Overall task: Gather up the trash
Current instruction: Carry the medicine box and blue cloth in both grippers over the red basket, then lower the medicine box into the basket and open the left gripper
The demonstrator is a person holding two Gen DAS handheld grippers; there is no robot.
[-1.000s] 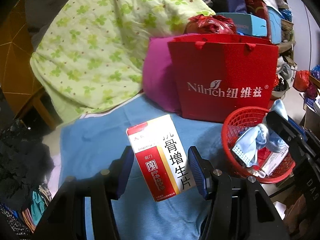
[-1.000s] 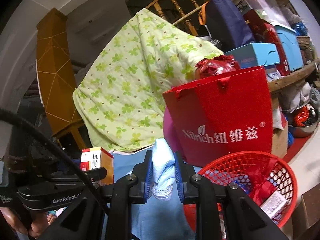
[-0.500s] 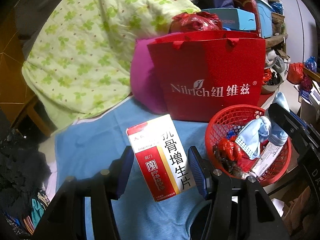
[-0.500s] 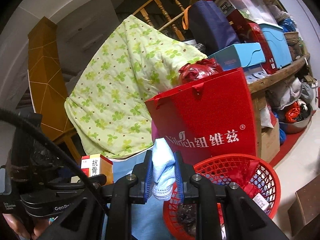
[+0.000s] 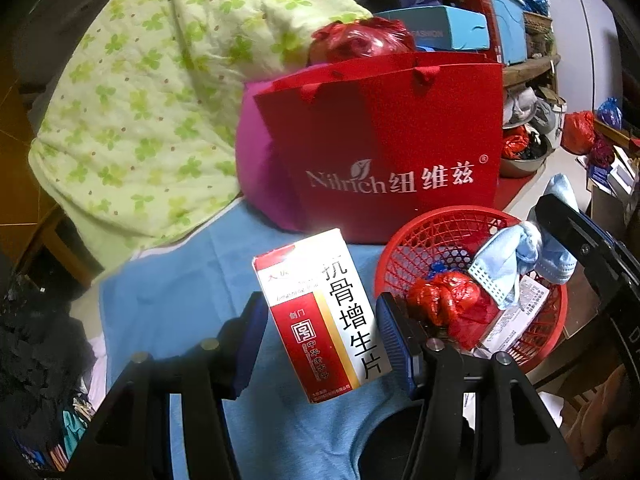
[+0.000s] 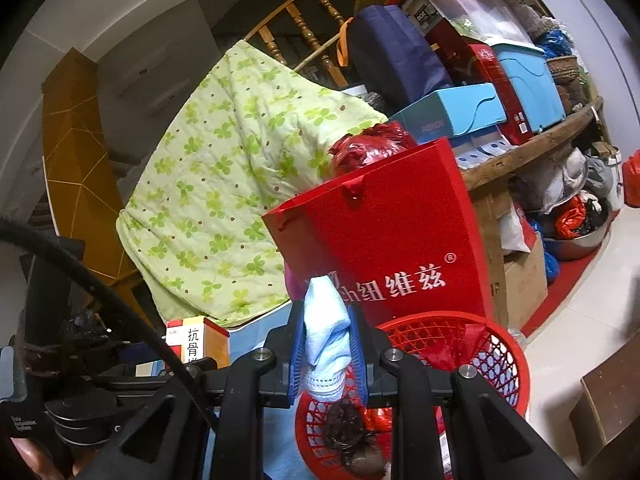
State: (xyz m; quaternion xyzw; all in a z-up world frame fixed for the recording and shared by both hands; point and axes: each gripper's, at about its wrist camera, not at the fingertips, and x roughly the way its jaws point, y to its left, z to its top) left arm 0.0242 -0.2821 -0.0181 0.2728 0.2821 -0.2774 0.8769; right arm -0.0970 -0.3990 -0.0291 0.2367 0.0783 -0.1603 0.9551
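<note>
My left gripper [image 5: 318, 334] is shut on a red and white medicine box [image 5: 324, 312] and holds it upright above the blue cloth [image 5: 180, 292], left of the red mesh basket [image 5: 452, 228]. My right gripper [image 6: 326, 354] is shut on a crumpled light blue face mask [image 6: 326, 340] above the basket's near rim [image 6: 508, 344]. In the left wrist view the mask [image 5: 516, 260] hangs over the basket. The basket holds crumpled red plastic [image 5: 448, 300] and a white packet [image 5: 516, 312]. The medicine box also shows in the right wrist view [image 6: 198, 340].
A red paper gift bag [image 5: 392, 152] stands right behind the basket, with a magenta cushion [image 5: 256, 160] beside it. A green flowered quilt [image 5: 152, 92] lies behind to the left. Stacked boxes [image 6: 460, 112] fill a wooden shelf at the right.
Both grippers have shifted toward the basket, which now sits closer and more centred in both views. The box and the mask stay gripped as before.
</note>
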